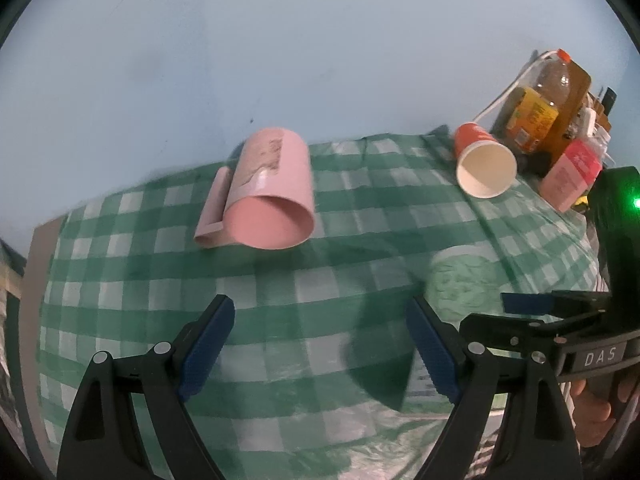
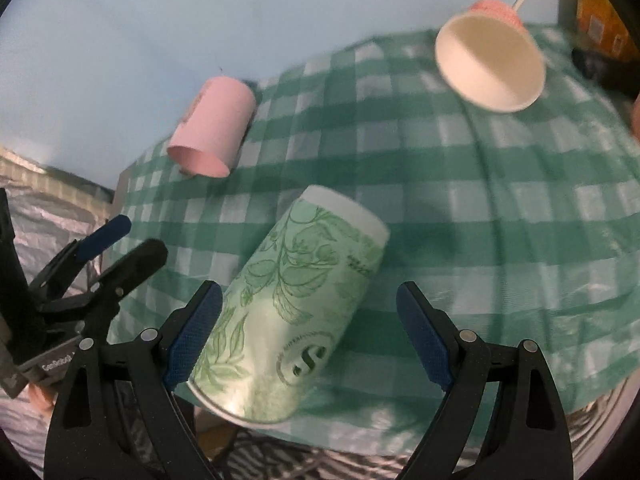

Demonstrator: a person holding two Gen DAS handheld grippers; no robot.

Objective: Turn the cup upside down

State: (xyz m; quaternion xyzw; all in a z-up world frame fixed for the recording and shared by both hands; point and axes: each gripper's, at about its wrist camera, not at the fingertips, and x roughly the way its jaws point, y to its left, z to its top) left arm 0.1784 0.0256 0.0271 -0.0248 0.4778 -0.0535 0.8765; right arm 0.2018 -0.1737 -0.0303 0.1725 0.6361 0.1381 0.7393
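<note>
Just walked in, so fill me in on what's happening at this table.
A person holds a gripper in each hand over a checked tablecloth. The right gripper is open around a green paper cup lying on its side. The left gripper is open and empty. A pink mug and an orange paper cup also lie on their sides.

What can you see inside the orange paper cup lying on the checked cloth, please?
The orange paper cup lies on its side with its mouth facing both cameras. Its white inner wall looks empty. The deepest part near the base is shaded, so anything small there would be hidden.
</note>
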